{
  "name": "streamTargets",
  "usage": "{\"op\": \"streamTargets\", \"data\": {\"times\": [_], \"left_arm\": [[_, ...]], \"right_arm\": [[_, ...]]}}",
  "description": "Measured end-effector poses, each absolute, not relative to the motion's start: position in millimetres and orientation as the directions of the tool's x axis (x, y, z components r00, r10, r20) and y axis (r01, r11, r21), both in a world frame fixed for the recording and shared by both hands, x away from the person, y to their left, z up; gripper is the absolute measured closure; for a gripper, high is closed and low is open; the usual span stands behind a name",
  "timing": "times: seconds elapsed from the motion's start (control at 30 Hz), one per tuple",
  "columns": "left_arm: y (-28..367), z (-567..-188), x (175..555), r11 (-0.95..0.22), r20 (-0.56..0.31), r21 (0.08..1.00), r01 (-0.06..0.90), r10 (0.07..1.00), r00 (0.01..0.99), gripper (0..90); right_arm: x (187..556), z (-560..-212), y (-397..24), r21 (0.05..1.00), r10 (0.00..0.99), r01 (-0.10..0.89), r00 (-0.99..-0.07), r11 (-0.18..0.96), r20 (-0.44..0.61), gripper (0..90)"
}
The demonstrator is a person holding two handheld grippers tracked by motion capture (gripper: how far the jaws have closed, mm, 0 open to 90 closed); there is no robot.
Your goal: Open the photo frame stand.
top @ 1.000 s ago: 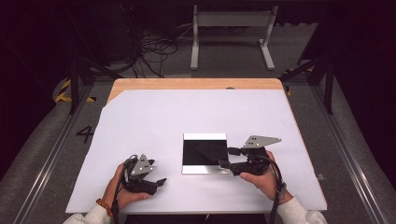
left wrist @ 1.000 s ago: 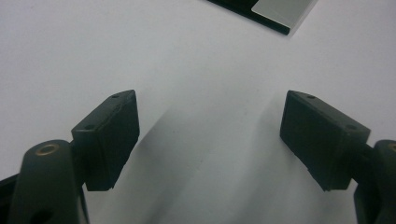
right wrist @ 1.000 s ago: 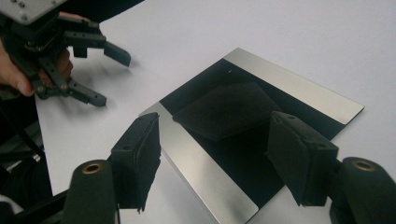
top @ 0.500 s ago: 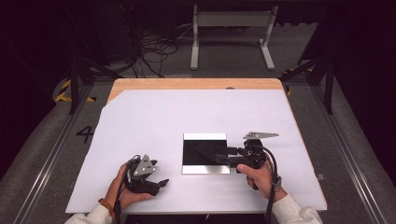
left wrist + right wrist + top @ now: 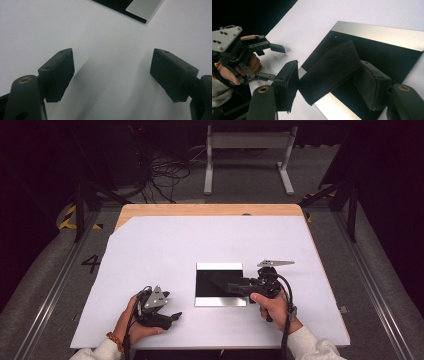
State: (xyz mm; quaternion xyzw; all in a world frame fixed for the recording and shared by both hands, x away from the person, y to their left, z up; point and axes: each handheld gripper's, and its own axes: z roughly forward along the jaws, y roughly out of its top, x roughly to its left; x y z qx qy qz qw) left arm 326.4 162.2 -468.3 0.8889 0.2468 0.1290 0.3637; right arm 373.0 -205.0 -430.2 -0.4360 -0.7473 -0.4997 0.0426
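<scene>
Black cloth (image 5: 329,72) sits pinched between the jaws of the right hand-held gripper (image 5: 329,82), which have just been closing on it, seemingly to wipe with. It hangs over the dark mirror-like panel (image 5: 220,270), touching or just above it. Well apart, the left hand-held gripper (image 5: 167,317) rests spread and empty on the white surface (image 5: 165,250), the panel's corner (image 5: 140,11) ahead of it.

A white sheet (image 5: 210,245) covers a wooden table (image 5: 210,210) in a dim room, its far edge left bare. Beyond it, tangled black cables (image 5: 165,175) lie on grey floor (image 5: 45,285) beside a pale metal stand (image 5: 247,150), with yellow-and-black tape (image 5: 67,217) at left.
</scene>
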Motion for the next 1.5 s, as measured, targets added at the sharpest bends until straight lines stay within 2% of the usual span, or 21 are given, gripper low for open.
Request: {"op": "streamTargets", "data": {"times": [0.3,0.5,0.87,1.17,1.5], "left_arm": [[156.9,-468.3,328.5,-0.613,0.047,0.714,0.339,0.525,0.850,20.3],[153.3,-465.8,330.6,-0.590,0.024,0.727,0.351,0.533,0.846,20.7],[139.9,-465.2,348.9,-0.534,-0.075,0.748,0.395,0.522,0.850,20.5],[125.5,-468.0,356.3,-0.568,-0.082,0.719,0.399,0.501,0.862,18.5],[127.3,-467.8,359.8,-0.548,-0.117,0.721,0.425,0.507,0.854,18.3]], "right_arm": [[374.0,-436.7,-206.5,0.687,0.602,0.721,-0.588,0.090,0.539,45.6],[375.1,-441.4,-207.7,0.684,0.580,0.722,-0.602,0.101,0.549,48.5],[373.7,-444.4,-208.8,0.700,0.574,0.705,-0.622,0.114,0.532,49.6],[370.9,-443.0,-208.0,0.725,0.579,0.677,-0.644,0.128,0.499,49.7],[363.6,-438.8,-206.3,0.768,0.576,0.621,-0.689,0.157,0.440,50.0]]}}
